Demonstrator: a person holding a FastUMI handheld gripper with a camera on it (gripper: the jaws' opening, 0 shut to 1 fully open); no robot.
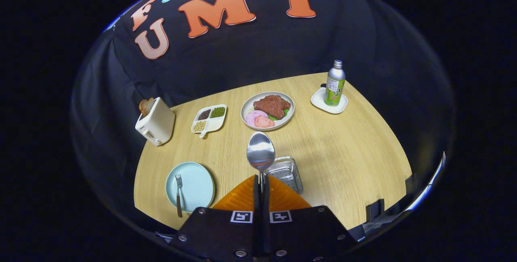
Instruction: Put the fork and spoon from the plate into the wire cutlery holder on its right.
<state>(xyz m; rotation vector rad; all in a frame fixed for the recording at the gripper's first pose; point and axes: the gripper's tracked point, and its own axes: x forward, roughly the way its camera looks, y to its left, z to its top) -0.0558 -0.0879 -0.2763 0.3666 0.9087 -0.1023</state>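
Observation:
My gripper (261, 186) is shut on the handle of a metal spoon (261, 152), whose bowl sticks up ahead of the fingers, high above the wooden table (343, 153). Just to the right of the spoon and below it stands the wire cutlery holder (286, 172), partly hidden by the fingers. To the left of the fingers lies a light blue plate (196, 185) with a fork (178, 195) resting on its left side, handle pointing off the near rim.
Beyond the spoon sits a plate of meat and ham (267, 110). Left of it are a divided dish of beans (209, 119) and a white toaster (156, 124) with bread. A green bottle (335, 84) stands on a white coaster at the far right.

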